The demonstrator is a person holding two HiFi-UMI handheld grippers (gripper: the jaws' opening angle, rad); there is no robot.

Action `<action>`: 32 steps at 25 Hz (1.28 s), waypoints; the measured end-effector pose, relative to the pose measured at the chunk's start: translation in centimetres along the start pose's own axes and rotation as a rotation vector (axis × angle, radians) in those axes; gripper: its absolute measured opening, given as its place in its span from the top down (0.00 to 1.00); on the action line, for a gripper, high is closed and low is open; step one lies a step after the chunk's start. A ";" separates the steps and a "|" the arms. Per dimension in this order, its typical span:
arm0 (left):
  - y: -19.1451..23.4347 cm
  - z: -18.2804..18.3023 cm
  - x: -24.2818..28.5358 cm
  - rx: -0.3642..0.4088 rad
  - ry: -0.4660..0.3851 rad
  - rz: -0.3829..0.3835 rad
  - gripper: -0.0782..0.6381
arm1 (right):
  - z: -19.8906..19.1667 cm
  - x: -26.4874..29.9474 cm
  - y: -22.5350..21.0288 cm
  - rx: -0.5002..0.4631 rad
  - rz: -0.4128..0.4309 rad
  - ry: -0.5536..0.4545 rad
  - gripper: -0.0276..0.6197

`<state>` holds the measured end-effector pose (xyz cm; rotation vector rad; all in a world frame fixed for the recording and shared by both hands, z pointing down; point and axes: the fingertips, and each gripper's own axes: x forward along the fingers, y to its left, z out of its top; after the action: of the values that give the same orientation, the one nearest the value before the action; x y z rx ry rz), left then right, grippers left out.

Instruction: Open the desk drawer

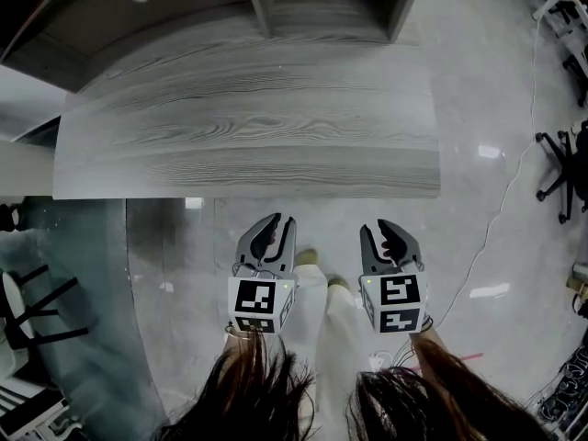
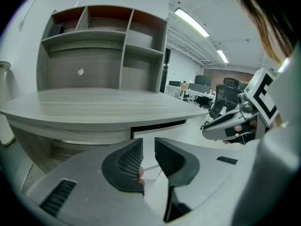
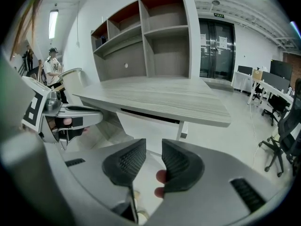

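Standing before the desk point(image 1: 248, 127), a person holds the left gripper point(image 1: 276, 224) and right gripper point(image 1: 378, 230) low, jaws slightly parted, empty. The drawer point(image 2: 157, 126) looks shut under the desk's edge; reaching blind risks hitting the top.

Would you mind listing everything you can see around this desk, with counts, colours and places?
desk: one, grey wood grain, ahead of the person
shelf unit: one, grey with reddish-brown upper insides, on the desk's far side
drawer: one, pale front, under the desk top, looks shut
floor: glossy grey, all around
office chair: one, black, far right
bystander: one, pale top, background, left of the shelf unit
left tool: grey, jaws slightly apart, empty
right tool: grey, jaws slightly apart, empty
trousers: pale, between the tools
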<state>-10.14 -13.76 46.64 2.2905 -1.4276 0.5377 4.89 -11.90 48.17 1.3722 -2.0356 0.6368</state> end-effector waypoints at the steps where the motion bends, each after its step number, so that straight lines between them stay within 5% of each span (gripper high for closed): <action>1: 0.1 -0.2 0.2 0.000 0.002 -0.001 0.80 | -0.1 0.2 0.0 0.003 0.002 0.003 0.82; 32: 1.9 -3.5 5.0 0.007 0.062 -0.002 0.75 | -2.1 5.7 -2.6 0.031 -0.010 0.049 0.71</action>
<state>-10.21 -16.51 52.40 2.2596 -1.3960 0.6086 6.10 -15.14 53.81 1.3700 -1.9871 0.6934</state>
